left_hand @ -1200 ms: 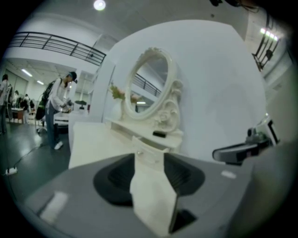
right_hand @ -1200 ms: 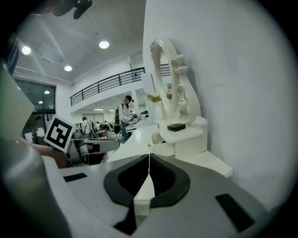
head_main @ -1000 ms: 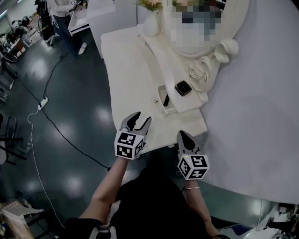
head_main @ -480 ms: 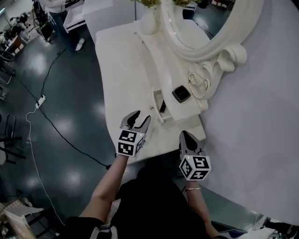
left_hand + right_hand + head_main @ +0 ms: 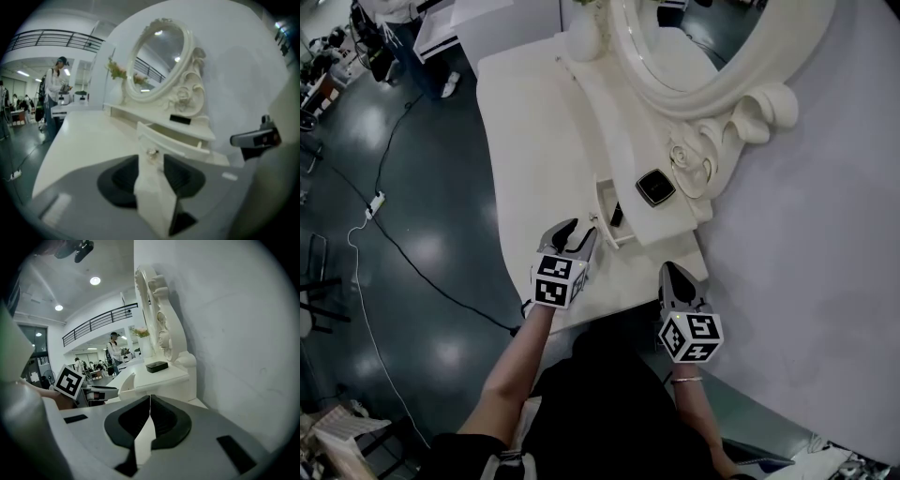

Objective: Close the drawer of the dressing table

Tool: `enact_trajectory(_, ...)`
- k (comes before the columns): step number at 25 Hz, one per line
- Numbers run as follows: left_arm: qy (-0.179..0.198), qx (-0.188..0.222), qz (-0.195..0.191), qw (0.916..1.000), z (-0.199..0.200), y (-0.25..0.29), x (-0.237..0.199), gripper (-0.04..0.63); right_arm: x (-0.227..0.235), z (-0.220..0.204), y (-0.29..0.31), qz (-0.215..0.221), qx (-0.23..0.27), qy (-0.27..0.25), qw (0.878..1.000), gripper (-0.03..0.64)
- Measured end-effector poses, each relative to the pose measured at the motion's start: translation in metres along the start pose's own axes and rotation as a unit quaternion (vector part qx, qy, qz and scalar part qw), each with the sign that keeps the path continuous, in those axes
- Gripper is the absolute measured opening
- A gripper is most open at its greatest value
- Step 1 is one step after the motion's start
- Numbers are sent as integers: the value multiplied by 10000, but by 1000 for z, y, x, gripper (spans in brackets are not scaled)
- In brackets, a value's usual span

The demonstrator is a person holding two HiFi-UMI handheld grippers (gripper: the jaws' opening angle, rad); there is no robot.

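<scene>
Open white drawer [image 5: 602, 199] shows its small shiny knob [image 5: 151, 152] just ahead of the left gripper [image 5: 577, 231], whose wide, slightly narrowing fingers hold nothing, while the right gripper [image 5: 667, 268] keeps its fingers pressed together.

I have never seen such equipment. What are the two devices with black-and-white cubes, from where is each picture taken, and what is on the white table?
A person holds a two-jaw gripper in each hand; the patterned cubes are parts of them. The head view comes from a camera on the person's head, looking down; the two gripper views come from a camera riding on each gripper. The left gripper is open; its jaws have just been closing a little, and the knob of the open drawer shows in their gap, not gripped. The right gripper is shut and empty. The white dressing table carries an oval mirror and, on its shelf, a small dark square case.
</scene>
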State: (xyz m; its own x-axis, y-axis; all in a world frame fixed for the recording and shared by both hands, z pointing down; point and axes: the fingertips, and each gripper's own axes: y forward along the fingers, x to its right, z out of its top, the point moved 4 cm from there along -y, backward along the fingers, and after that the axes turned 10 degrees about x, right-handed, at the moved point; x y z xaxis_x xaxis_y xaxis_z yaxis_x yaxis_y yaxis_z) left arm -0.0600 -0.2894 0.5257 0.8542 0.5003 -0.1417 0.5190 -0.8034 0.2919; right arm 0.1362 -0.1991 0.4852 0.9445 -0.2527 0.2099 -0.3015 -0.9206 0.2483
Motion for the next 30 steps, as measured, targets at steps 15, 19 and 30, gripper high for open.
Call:
enact_trajectory(15,243,-146,1,9996,0,23,0,110,20,-3,3,-141,-81,52,9999,6)
enact_trajectory(19,250,-150,-23,9996,0,22,3,89,21,-3,3,-148,-86,63,9998,6)
enact_trajectory(30,253,-178,-89,9995,-1,25,9,80,19,-4,3,-96,-104,50,9999,6)
